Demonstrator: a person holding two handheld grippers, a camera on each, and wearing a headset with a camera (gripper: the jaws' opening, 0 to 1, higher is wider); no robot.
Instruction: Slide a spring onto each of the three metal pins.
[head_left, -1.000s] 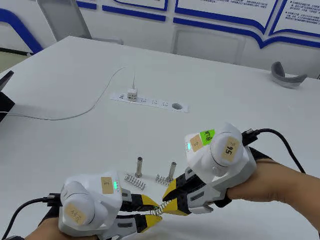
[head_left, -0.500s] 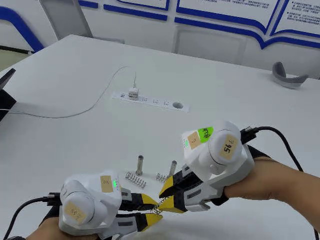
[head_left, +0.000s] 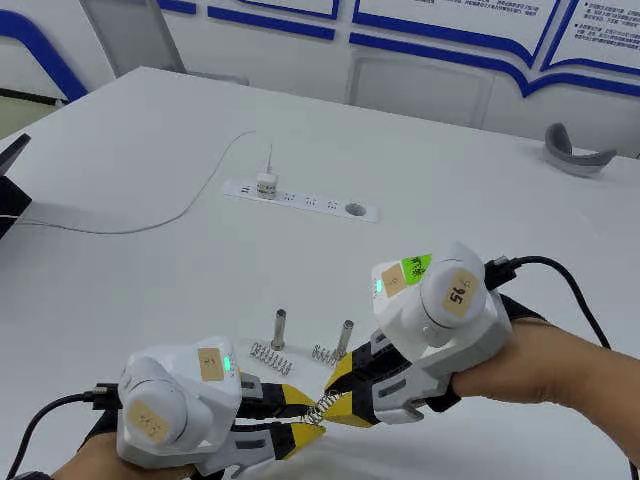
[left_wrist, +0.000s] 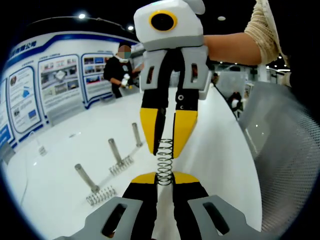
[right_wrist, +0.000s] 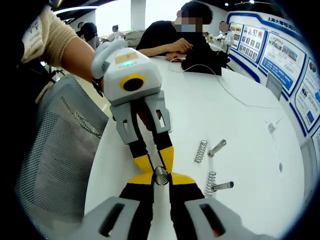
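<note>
A small steel spring (head_left: 320, 408) is pinched end to end between both grippers, just above the white table (head_left: 150, 250). My left gripper (head_left: 306, 426) is shut on its near end, and the spring (left_wrist: 164, 161) rises from those yellow tips (left_wrist: 165, 179). My right gripper (head_left: 336, 404) is shut on the other end (right_wrist: 160, 174). Two metal pins (head_left: 279, 330) (head_left: 346, 338) stand upright just beyond, each with a loose spring (head_left: 270, 359) (head_left: 324, 356) lying at its foot. The left gripper view has three pins (left_wrist: 84, 176) (left_wrist: 115, 150) (left_wrist: 136, 134).
A white power strip (head_left: 300, 203) with a plug (head_left: 265, 185) and a cable lies mid-table. A grey curved object (head_left: 575, 150) sits at the back right. A mesh chair (right_wrist: 55, 145) stands by the table's near edge. People sit at the far end (right_wrist: 187, 40).
Both grippers have risen slightly, with the spring still held between their tips. The pins and loose springs have not moved.
</note>
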